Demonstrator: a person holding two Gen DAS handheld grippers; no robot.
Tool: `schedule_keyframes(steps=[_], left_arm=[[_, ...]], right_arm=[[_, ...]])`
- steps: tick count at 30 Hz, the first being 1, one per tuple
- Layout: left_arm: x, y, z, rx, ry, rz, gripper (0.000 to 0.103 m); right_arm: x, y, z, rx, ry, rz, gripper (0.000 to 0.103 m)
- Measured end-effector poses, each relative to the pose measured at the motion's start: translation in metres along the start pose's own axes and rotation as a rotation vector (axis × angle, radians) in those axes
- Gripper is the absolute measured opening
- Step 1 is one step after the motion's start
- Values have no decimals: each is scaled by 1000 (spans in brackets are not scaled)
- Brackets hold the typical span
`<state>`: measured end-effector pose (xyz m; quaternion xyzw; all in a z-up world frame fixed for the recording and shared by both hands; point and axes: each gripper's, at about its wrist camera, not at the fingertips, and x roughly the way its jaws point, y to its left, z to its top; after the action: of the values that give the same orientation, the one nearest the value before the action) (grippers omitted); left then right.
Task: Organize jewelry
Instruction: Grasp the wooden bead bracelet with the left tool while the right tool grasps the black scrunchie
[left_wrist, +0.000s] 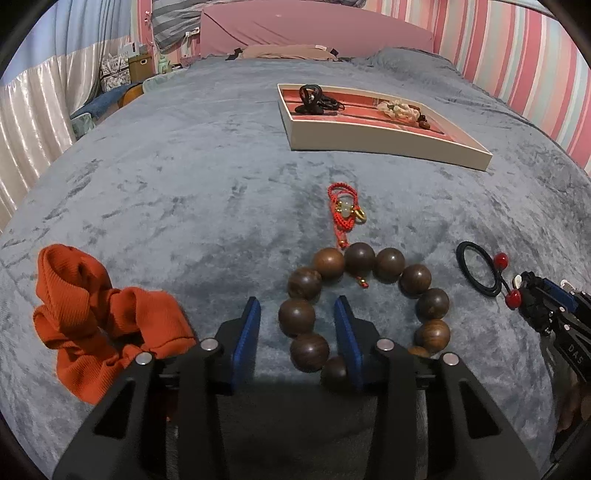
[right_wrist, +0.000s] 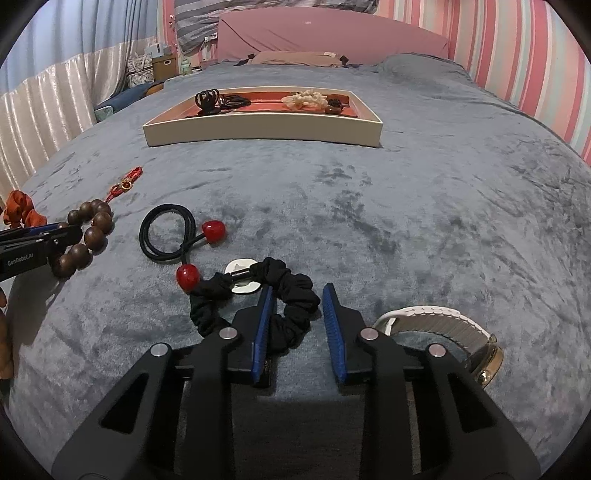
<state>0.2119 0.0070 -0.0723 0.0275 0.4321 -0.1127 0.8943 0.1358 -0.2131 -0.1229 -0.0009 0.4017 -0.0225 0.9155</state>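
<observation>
Left gripper (left_wrist: 297, 332) is straddling the wooden bead bracelet (left_wrist: 364, 306), right gripper (right_wrist: 297, 332) the black scrunchie (right_wrist: 291, 314), both unclamped; seat pads fully before lifting.

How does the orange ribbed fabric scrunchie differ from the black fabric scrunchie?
Colour: the orange ribbed fabric scrunchie is bright orange; the black fabric scrunchie is black.
Bulk: the orange one looks larger and looser, with wide folds; the black one is a tighter gathered ring.
Position: the orange one lies outside the left gripper; the black one has a section between the right gripper's jaws.
Both rest on the grey bedspread.
</observation>
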Motion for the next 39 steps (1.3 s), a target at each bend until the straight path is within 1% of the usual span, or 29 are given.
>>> schedule_keyframes(steps=[4, 8, 9, 10, 13, 17, 19, 21, 24, 25, 26, 29, 33, 39], left_arm=[[-2, -2, 0, 7, -11, 25, 43], [-5, -10, 0, 36, -26, 60, 43], [-5, -12, 0, 45, -20, 76, 43], [-7, -16, 0, 54, -22, 111, 43], [-9, -23, 0, 69, -19, 132, 43], [2, -22, 3, 41, 22, 126, 43], [5, -20, 3, 31, 27, 115, 43], [6, -18, 4, 25, 29, 93, 42], [7, -17, 4, 32, 21, 65, 31], [7, -17, 4, 37, 16, 63, 23], [7, -18, 4, 39, 14, 60, 22], [4, -19, 2, 46, -5, 55, 19], [-4, -20, 1, 42, -47, 47, 19], [-21, -21, 4, 43, -131, 55, 19]], right_arm=[[0, 0, 0, 3, 0, 5, 28], [1, 0, 0, 5, 2, 11, 28], [2, 0, 0, 6, 3, 13, 28], [2, -1, 0, 7, 4, 16, 28], [3, -2, 0, 12, 5, 23, 28], [4, -1, 1, 9, 8, 21, 28], [5, -1, 0, 2, 12, 21, 27], [6, 2, 1, -10, 16, 18, 22], [6, 8, 1, -35, 13, 7, 15], [5, 9, 0, -41, 10, 3, 14], [4, 10, 0, -46, 3, -1, 13], [-1, 9, 0, -42, -15, 0, 12], [-10, 6, 1, -25, -54, 8, 12], [-24, 2, 14, -18, -134, 16, 12]])
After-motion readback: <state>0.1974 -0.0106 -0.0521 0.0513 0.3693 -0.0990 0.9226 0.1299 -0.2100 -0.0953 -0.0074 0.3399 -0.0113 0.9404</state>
